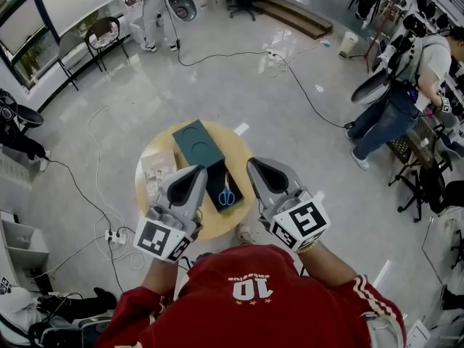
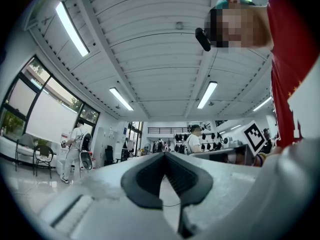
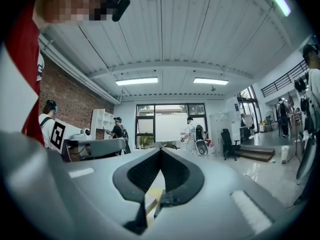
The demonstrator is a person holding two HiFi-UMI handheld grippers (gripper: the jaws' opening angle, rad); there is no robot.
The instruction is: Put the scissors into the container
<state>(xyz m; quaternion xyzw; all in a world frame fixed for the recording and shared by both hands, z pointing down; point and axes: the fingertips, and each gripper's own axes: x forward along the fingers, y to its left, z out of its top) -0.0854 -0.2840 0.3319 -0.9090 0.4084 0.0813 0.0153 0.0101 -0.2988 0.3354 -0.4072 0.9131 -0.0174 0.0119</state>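
The scissors (image 1: pixel 226 195), blue-handled, lie inside the dark open container (image 1: pixel 214 177) on the small round wooden table (image 1: pixel 242 151). The container's dark green lid (image 1: pixel 197 143) rests beside it toward the back. Both grippers hover over the table's near edge, raised and pointing forward. My left gripper (image 1: pixel 193 171) sits just left of the container, its jaws together and empty. My right gripper (image 1: pixel 255 164) is to the right of the scissors, also shut on nothing. In the gripper views, the left gripper (image 2: pixel 163 155) and the right gripper (image 3: pixel 160 150) show only the room beyond their closed tips.
A pale booklet (image 1: pixel 158 172) lies on the table's left side. Cables (image 1: pixel 87 194) and a power strip (image 1: pixel 114 235) trail across the glossy floor at left. A person (image 1: pixel 395 96) stands at the right, another person (image 1: pixel 151 6) at the back, near a chair (image 1: pixel 101 38).
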